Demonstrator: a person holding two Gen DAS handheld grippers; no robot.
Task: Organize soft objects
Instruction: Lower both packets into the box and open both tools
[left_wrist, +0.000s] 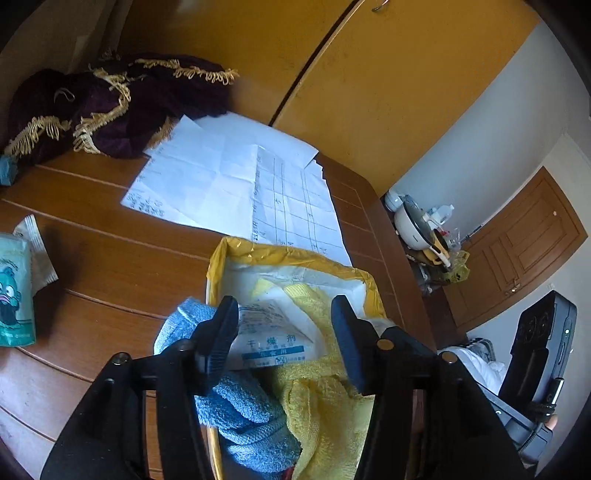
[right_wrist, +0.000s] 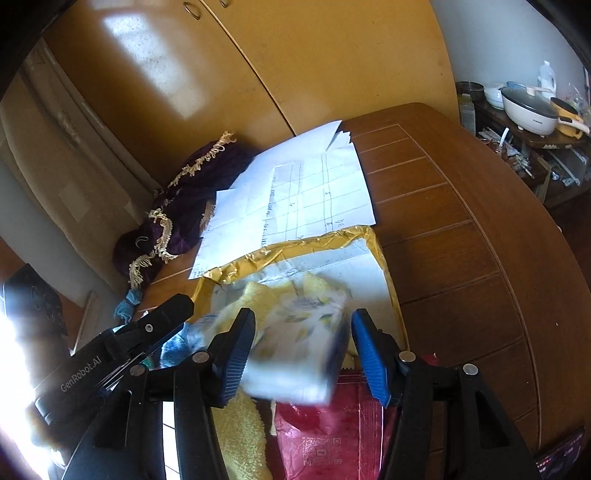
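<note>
Both grippers gape wide over the yellow-lined box: left gripper above a white sachet, right gripper above a blurry packet. Only the right view shows the red pouch.

Glossy wooden table, crinkly yellow plastic bag, fluffy blue towel, creased matt papers.

"GenRobot.AI" on left hand-held gripper | "干燥剂" on white sachet
</note>
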